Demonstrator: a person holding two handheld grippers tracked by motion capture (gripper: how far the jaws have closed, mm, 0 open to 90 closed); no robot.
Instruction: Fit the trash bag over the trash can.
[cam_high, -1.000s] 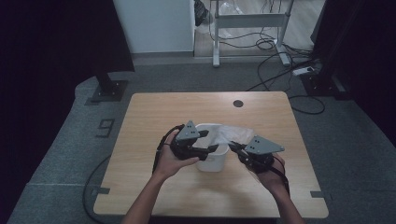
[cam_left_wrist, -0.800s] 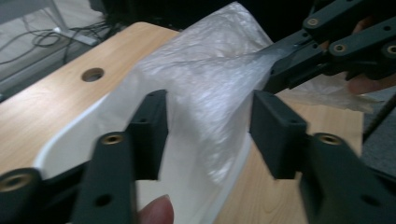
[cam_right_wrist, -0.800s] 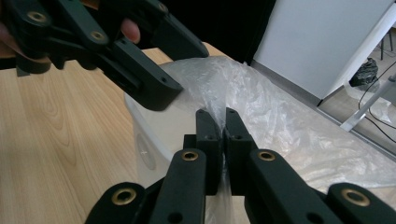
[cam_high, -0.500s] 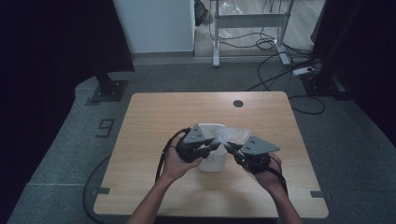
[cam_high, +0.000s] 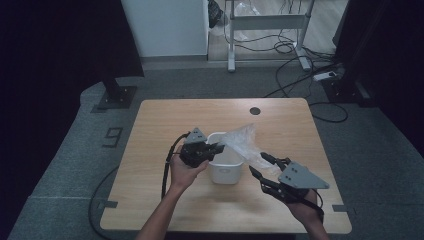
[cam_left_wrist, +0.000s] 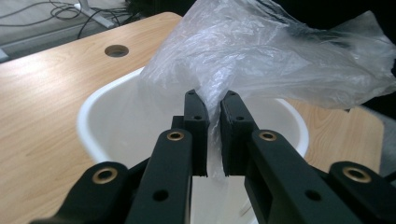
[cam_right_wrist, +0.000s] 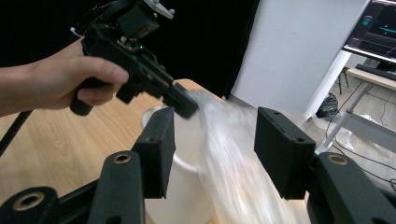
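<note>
A small white bin (cam_high: 225, 165) stands near the middle of the wooden bench (cam_high: 150, 125), and a clear plastic bag (cam_high: 245, 145) spills out of it, billowing up over the rim and trailing off toward the person's right. The left tool (cam_high: 216, 148) reaches over the bin's near-left rim; its jaws have just been closing and now pinch a fold of the bag, as the left gripper view shows, with the thin film (cam_left_wrist: 261, 56) caught between the two black pads and the crumpled rest rising above the bin's white rim (cam_left_wrist: 88, 126). The right tool (cam_high: 262, 166) sits to the right of the bin, close to the bag's trailing end; its jaws have just been opening and now stand apart. In the right gripper view the blurred bag (cam_right_wrist: 233, 163) runs between the pads without either one pressing on it, so this tool is released. Beyond it, the left hand (cam_right_wrist: 60, 81) holds its tool above the bin.
</note>
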